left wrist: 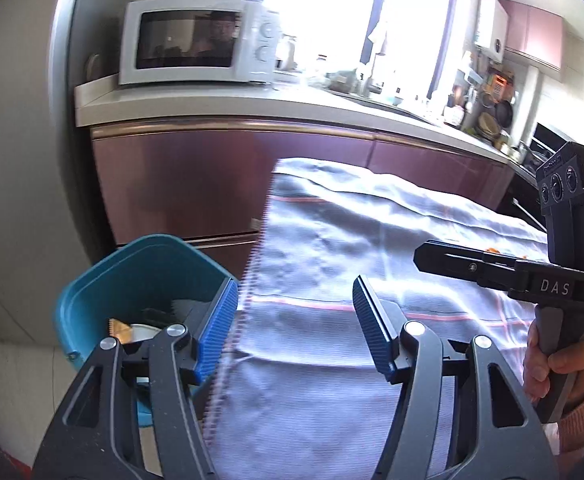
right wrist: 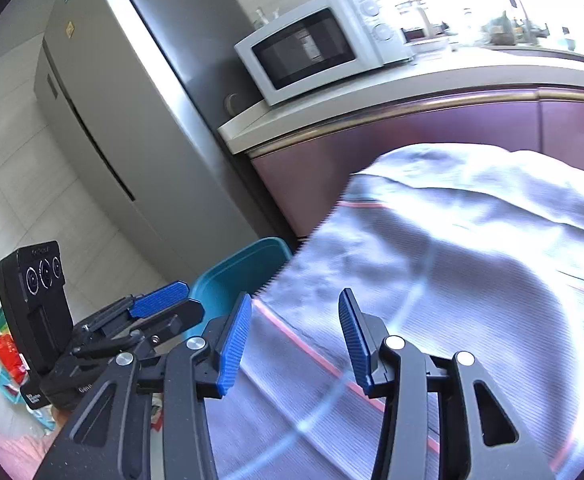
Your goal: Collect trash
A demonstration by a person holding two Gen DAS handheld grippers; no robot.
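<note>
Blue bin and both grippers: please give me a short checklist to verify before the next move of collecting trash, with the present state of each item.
1. Left gripper empty, jaws apart: ok.
2. Right gripper empty, jaws apart: ok.
3. Blue bin open, beside the table edge: ok.
4. Trash already lies in the bin: ok.
5. Striped cloth free of trash: cannot tell; small orange bits show behind the right gripper's bar.
6. Colourful packets on the floor: not ok, not yet collected.
</note>
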